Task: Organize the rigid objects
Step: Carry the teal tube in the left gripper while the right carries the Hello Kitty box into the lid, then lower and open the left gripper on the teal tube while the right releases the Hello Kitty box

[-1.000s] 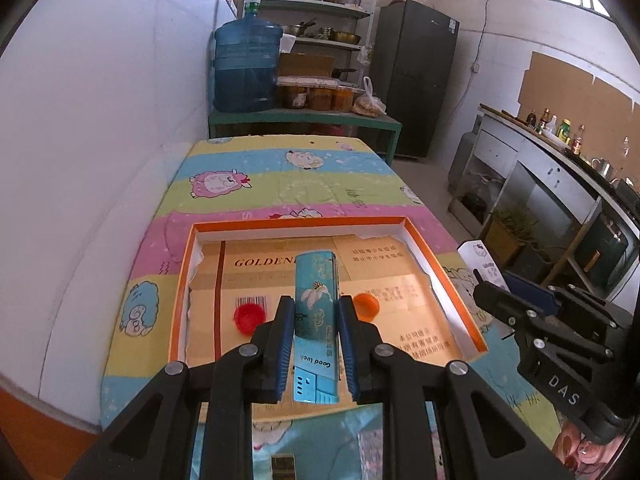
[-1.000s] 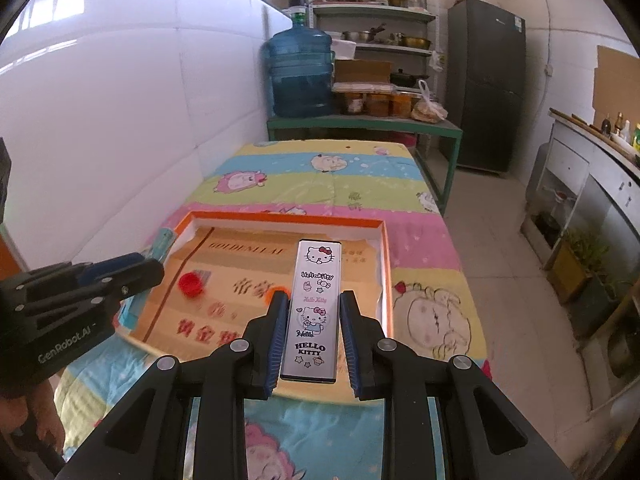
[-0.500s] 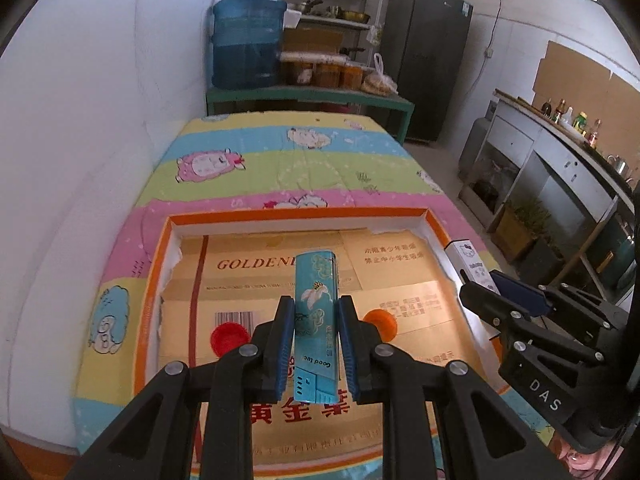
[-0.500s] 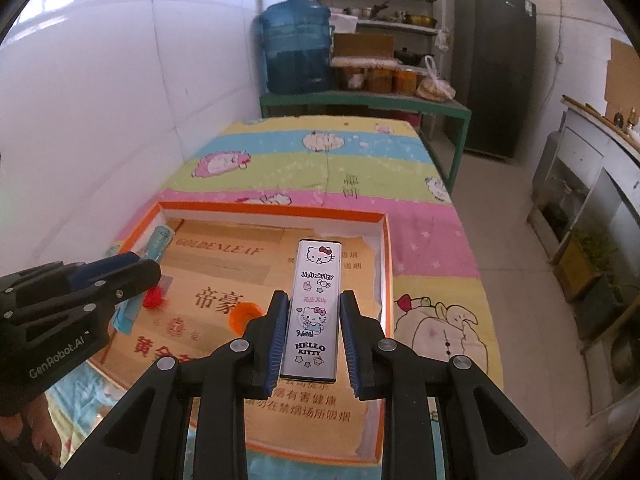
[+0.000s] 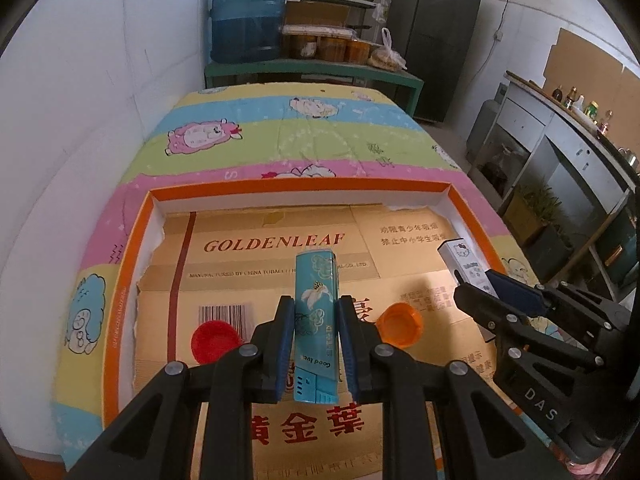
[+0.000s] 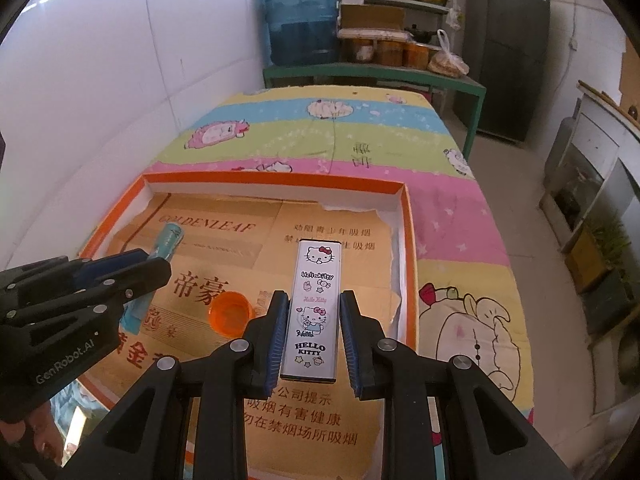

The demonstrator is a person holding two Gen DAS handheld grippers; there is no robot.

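Observation:
My left gripper (image 5: 316,312) is shut on a teal "Good luck" lighter (image 5: 315,320) and holds it above the orange-rimmed tray (image 5: 304,185), over its cardboard lining. My right gripper (image 6: 314,308) is shut on a white Hello Kitty lighter (image 6: 314,312) above the right side of the same tray (image 6: 280,178). A red bottle cap (image 5: 211,340) and an orange bottle cap (image 5: 400,325) lie on the cardboard, left and right of the teal lighter. The orange cap (image 6: 231,314) also shows in the right wrist view. Each gripper shows in the other's view.
The tray sits on a table with a striped cartoon cloth (image 5: 288,136) against a white wall on the left. Beyond it stand a green bench with a blue water jug (image 5: 250,12), jars, shelves and a dark fridge (image 5: 436,36). A counter with bottles runs along the right.
Both grippers have moved forward and down over the tray with their lighters still held. The tray and caps look larger and nearer.

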